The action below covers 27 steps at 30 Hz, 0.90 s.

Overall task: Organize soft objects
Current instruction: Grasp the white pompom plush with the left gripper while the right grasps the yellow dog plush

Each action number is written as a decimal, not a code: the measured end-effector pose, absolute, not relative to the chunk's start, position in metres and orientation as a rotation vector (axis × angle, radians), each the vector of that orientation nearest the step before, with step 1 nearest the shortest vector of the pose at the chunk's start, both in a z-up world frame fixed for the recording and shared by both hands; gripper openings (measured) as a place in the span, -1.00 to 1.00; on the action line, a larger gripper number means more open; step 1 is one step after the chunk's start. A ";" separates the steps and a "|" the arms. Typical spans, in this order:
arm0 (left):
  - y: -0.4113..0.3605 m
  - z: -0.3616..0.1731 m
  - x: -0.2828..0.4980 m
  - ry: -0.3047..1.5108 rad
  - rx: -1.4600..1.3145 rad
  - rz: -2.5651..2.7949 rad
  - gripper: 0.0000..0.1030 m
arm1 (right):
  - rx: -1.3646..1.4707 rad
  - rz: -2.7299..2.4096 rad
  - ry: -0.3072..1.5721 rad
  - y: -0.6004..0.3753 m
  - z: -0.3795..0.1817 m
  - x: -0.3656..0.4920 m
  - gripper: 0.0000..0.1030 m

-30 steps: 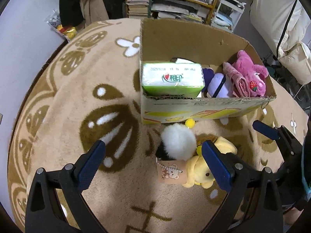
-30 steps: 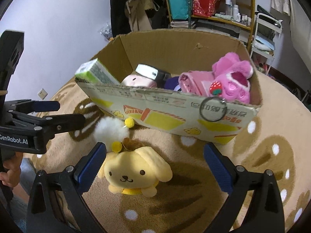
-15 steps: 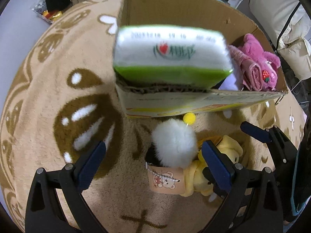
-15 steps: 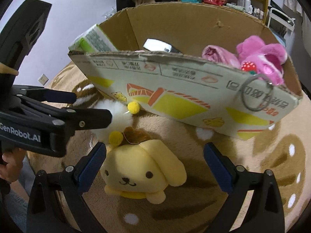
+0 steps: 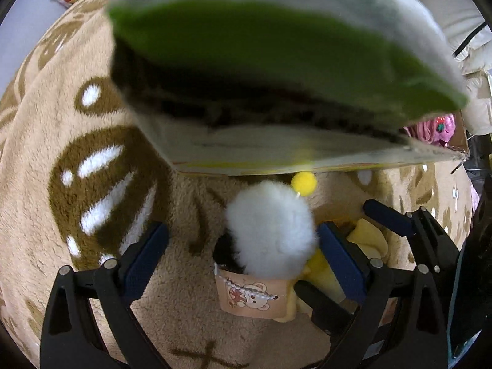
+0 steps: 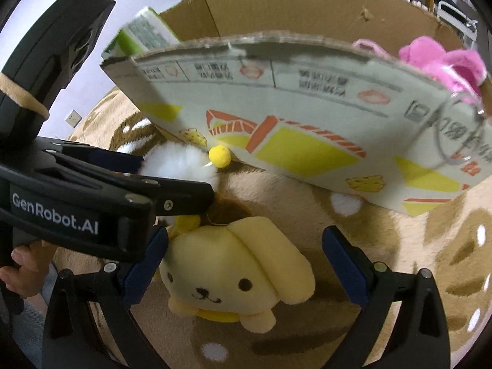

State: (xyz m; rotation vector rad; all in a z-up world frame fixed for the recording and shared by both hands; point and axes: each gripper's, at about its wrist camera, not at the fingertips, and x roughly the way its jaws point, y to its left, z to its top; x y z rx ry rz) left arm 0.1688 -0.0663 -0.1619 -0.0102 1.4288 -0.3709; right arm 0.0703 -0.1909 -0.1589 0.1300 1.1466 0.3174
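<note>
Two views. Left wrist: left claw [image 5: 243, 253] spread, jaws closing; white pom-pom [image 5: 270, 230] lies between pads on rug [image 5: 46, 203], beside box [image 5: 246, 150]. Right wrist: right claw [image 6: 244, 266] spread over yellow plush dog [image 6: 236, 273]. Risk: claws crowd together, may collide; pom-pom may squash and slip out.

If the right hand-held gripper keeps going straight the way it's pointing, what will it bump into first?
Most likely the yellow puppy plush. It lies on the rug between the open fingers of the right hand-held gripper, nearer the left one. Depth is hard to judge.
</note>
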 end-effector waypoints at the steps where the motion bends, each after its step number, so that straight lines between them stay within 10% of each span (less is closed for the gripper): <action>1: -0.067 -0.163 0.169 1.431 -0.015 -0.371 0.78 | 0.140 0.321 1.154 -0.191 -0.161 0.071 1.00; 12: -0.073 -0.162 0.158 1.395 0.063 -0.322 0.39 | 0.148 0.328 1.179 -0.178 -0.168 0.078 0.99; 27: -0.102 -0.158 0.123 1.341 0.137 -0.369 -0.24 | 0.161 0.368 1.182 -0.184 -0.155 0.063 0.35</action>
